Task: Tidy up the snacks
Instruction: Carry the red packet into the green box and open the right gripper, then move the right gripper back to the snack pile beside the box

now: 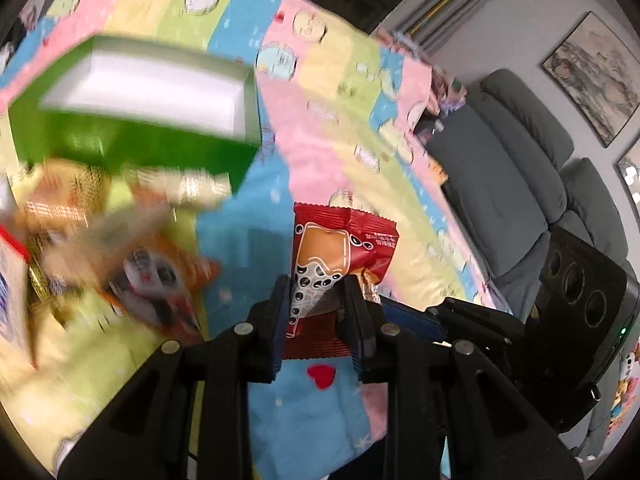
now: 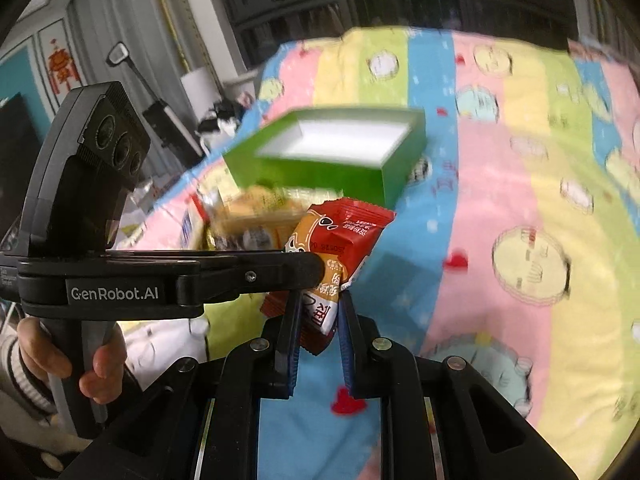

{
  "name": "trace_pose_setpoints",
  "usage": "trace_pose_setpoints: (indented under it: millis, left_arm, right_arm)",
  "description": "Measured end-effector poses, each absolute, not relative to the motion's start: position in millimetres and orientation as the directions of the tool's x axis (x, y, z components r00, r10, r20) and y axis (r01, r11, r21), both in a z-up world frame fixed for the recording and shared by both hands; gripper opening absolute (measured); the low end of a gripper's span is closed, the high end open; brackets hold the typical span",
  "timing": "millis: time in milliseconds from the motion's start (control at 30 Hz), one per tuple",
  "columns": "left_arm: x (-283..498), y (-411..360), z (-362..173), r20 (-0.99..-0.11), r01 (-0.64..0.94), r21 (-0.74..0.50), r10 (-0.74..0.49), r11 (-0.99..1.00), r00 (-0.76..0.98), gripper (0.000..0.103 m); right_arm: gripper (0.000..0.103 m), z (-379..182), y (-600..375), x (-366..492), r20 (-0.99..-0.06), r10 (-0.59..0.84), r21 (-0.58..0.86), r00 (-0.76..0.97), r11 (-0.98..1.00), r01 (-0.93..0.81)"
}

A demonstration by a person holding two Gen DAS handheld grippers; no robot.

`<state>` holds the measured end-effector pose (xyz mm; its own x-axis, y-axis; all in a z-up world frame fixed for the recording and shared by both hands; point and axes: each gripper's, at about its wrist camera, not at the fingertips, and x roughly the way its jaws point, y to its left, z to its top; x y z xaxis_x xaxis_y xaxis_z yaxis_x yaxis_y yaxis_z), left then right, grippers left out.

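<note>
My left gripper (image 1: 316, 292) is shut on a red snack packet (image 1: 340, 240) with a bubble-tea picture, held above the blanket. The right wrist view shows that packet (image 2: 348, 228) in the left gripper (image 2: 310, 268), seen side-on. Just right of it, my right gripper (image 2: 320, 304) is shut on an orange-and-white packet (image 2: 322, 306). Its tip (image 1: 370, 284) shows beside the right gripper (image 1: 400, 314) in the left wrist view. Beyond them an open green box (image 1: 140, 144) (image 2: 320, 168) with a white inside stands on the blanket. A blurred pile of snack packets (image 1: 120, 248) (image 2: 248, 224) lies in front of the box.
A pastel striped blanket (image 1: 320, 100) (image 2: 500, 200) covers the surface. A grey sofa (image 1: 504, 176) stands past its right edge. A white box with blue print (image 1: 10, 292) sits at the far left. A person's hand (image 2: 100, 364) grips the left gripper's handle.
</note>
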<state>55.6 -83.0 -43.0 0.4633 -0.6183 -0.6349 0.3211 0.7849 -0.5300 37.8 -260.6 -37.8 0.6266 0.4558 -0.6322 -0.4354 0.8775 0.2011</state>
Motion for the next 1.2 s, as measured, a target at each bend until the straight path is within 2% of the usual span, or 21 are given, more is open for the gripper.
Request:
trace_pose_setpoints:
  millis: [300, 700, 767, 833, 867, 900, 933, 967, 1033, 1200]
  left_arm:
    - [117, -42, -2, -0.601, 0.286, -0.477, -0.545, 0.831, 0.584, 0.026]
    - [191, 5, -34, -0.667, 0.129, -0.495, -0.471, 0.859, 0.578, 0.026]
    - [198, 8, -41, -0.681, 0.097, -0.498, -0.458, 0.862, 0.572, 0.036]
    - [202, 11, -45, -0.692, 0.072, -0.497, -0.444, 0.865, 0.569, 0.063]
    - [202, 12, -46, -0.699, 0.056, -0.487, -0.427, 0.872, 0.574, 0.070]
    - [202, 13, -45, -0.699, 0.052, -0.485, -0.423, 0.873, 0.577, 0.075]
    - [199, 15, -44, -0.697, 0.054, -0.481, -0.419, 0.875, 0.582, 0.075]
    - [197, 15, -42, -0.697, 0.058, -0.470, -0.411, 0.881, 0.588, 0.077]
    - [189, 13, -36, -0.700, 0.069, -0.431, -0.382, 0.900, 0.603, 0.089]
    - [163, 8, -16, -0.684, 0.094, -0.321, -0.299, 0.942, 0.666, 0.102]
  right_arm:
    - [0.019, 8, -217, 102, -0.538, 0.496, 0.127, 0.682, 0.847, -0.516]
    - [0.019, -20, -173, 195, -0.605, 0.515, 0.174, 0.608, 0.830, -0.530]
    - [0.019, -25, -167, 202, -0.624, 0.480, 0.143, 0.617, 0.846, -0.514]
    - [0.023, -31, -164, 208, -0.649, 0.413, 0.092, 0.638, 0.876, -0.474]
    - [0.025, -32, -164, 210, -0.655, 0.393, 0.078, 0.645, 0.885, -0.459]
    - [0.026, -33, -167, 211, -0.659, 0.378, 0.074, 0.650, 0.893, -0.445]
    - [0.027, -34, -171, 209, -0.658, 0.385, 0.090, 0.647, 0.893, -0.440]
    - [0.031, -34, -174, 208, -0.657, 0.395, 0.104, 0.642, 0.891, -0.442]
    - [0.041, -32, -181, 202, -0.649, 0.403, 0.122, 0.645, 0.892, -0.435]
    - [0.059, -17, -197, 173, -0.610, 0.437, 0.168, 0.661, 0.887, -0.431]
